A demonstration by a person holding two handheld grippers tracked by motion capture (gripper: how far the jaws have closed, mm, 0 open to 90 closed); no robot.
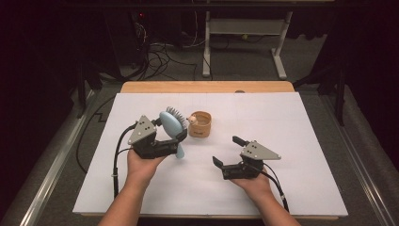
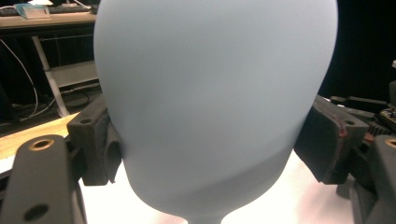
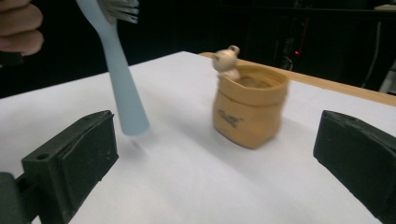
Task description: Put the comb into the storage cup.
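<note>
- Pale blue plastic is what I see clamped in my left tool [image 1: 175, 141]: a hairbrush [image 1: 172, 126], gripped across its rounded head, with the black pads pressing on both sides in the left gripper view [image 2: 215, 107].
- From the high view, the brush stands raised off the table [image 1: 301, 141], its bristles facing away from me towards the far edge and its handle pointing down.
- In the right gripper view the handle [image 3: 122, 88] hangs with its tip just above the white surface; I cannot tell whether it touches.
- My right tool [image 1: 225, 151] rests low on the right half of the table with its jaws spread wide and nothing between them.
- Just beside the brush stands a small tan pot [image 1: 200, 124] shaped like a sack, upright, with a little cream figure on its rim [image 3: 225, 59].
- The pot lies between the two tools, nearer to the left one, and well apart from the right tool's jaws.
</note>
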